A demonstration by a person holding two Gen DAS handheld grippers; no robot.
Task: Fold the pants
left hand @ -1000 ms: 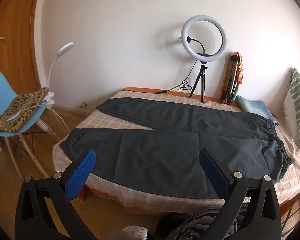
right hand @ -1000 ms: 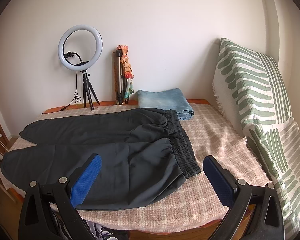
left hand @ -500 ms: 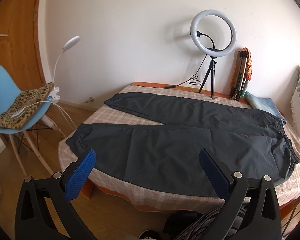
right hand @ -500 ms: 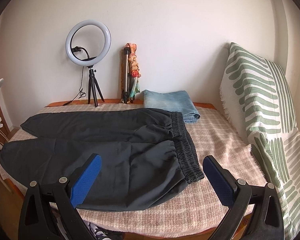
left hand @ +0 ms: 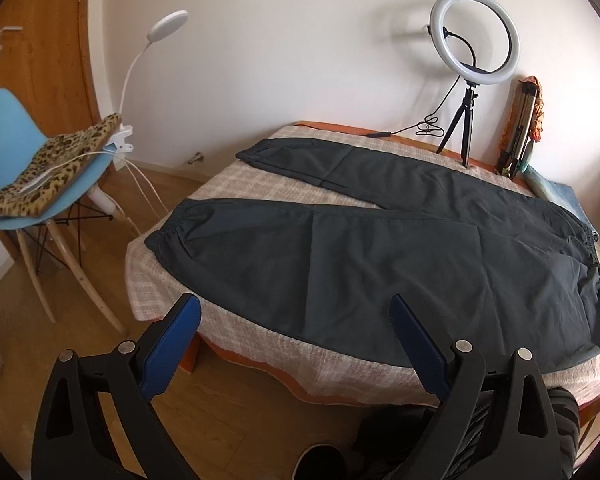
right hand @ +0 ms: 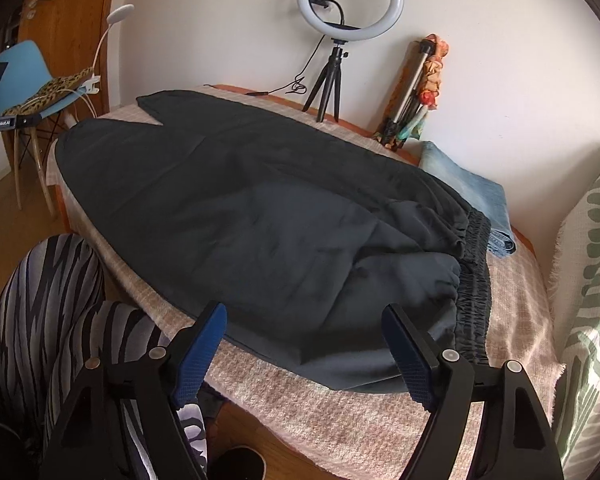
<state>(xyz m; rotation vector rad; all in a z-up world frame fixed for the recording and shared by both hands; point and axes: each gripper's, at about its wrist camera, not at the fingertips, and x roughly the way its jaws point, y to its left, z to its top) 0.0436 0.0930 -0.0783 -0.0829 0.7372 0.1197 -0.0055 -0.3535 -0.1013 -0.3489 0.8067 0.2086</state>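
Dark grey pants (left hand: 380,248) lie flat on the checked table cover (left hand: 236,320), legs spread apart toward the left, elastic waistband (right hand: 474,280) at the right. My left gripper (left hand: 296,316) is open and empty, hovering over the near leg by the table's front edge. My right gripper (right hand: 304,324) is open and empty, just above the near hip of the pants (right hand: 260,220), close to the waistband.
A ring light on a tripod (left hand: 474,36) and a folded tripod (left hand: 520,128) stand at the back wall. Folded blue jeans (right hand: 472,192) lie beyond the waistband. A green-patterned pillow (right hand: 592,280) is at the right. A blue chair (left hand: 24,152) with a lamp stands left.
Both grippers have moved closer to the pants and tilted down toward them. The left view has shifted toward the leg cuffs, the right toward the waistband. Both stay open.
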